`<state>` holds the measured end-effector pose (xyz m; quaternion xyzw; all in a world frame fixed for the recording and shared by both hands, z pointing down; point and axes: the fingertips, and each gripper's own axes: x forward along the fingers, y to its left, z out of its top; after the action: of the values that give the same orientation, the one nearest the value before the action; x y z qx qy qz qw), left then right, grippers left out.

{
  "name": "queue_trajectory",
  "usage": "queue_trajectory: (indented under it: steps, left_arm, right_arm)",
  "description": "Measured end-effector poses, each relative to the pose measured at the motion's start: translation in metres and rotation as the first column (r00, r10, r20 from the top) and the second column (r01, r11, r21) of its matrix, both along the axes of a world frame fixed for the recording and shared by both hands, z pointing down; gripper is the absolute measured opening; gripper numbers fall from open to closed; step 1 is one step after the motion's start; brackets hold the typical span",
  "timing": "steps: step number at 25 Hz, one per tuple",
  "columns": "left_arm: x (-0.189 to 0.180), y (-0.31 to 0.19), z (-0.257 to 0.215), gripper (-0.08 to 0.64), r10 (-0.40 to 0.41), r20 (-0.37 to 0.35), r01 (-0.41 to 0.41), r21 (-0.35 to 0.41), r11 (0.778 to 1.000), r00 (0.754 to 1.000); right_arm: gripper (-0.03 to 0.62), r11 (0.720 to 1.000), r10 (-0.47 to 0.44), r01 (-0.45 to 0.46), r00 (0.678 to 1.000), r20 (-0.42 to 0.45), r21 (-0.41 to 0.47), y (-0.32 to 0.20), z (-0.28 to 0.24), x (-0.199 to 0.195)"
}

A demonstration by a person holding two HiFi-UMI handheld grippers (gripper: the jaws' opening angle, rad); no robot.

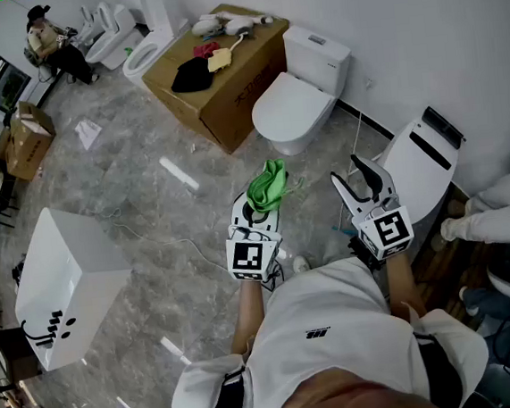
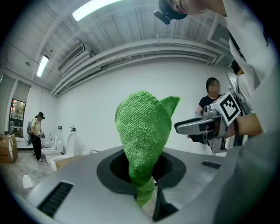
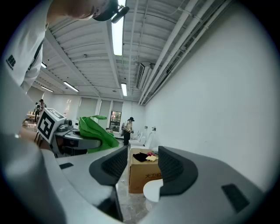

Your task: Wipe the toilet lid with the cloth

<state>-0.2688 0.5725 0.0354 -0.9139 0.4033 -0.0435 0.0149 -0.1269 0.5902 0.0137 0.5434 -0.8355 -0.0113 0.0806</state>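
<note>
Seen from the head view, the left gripper (image 1: 258, 211) grasps a green cloth (image 1: 268, 185) over the floor, well short of the closed toilet lid (image 1: 293, 110) that lies farther ahead, just right of a cardboard box (image 1: 225, 80). The right gripper (image 1: 357, 178) is spread and empty. The cloth probably needs to be carried forward and laid flat on the lid before stroking. Only the left gripper view shows the cloth bunched tight between the jaws. The right gripper view frames the lid's edge and the box between its released jaws.

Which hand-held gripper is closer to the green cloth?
Left. The left hand-held gripper is shut on the green cloth; the right hand-held gripper, open and empty, is off to its right, apart.
</note>
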Motion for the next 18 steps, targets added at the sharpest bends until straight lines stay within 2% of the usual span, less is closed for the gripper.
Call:
queue_trajectory:
  steps: [9,18]
  left_arm:
    - [0.014,-0.032,0.009,0.083,0.015,-0.002,-0.015,-0.015,1.0,1.0]
    - [0.04,-0.11,0.023,0.083,0.002,0.014,-0.002,-0.039,0.999,1.0]
  right_arm:
    - [0.212,1.0,0.003,-0.003,1.0,0.008,-0.019,-0.032,0.011,0.004]
    - [0.212,0.999,-0.008,0.009,1.0,0.018,-0.049,-0.113,0.028,0.033]
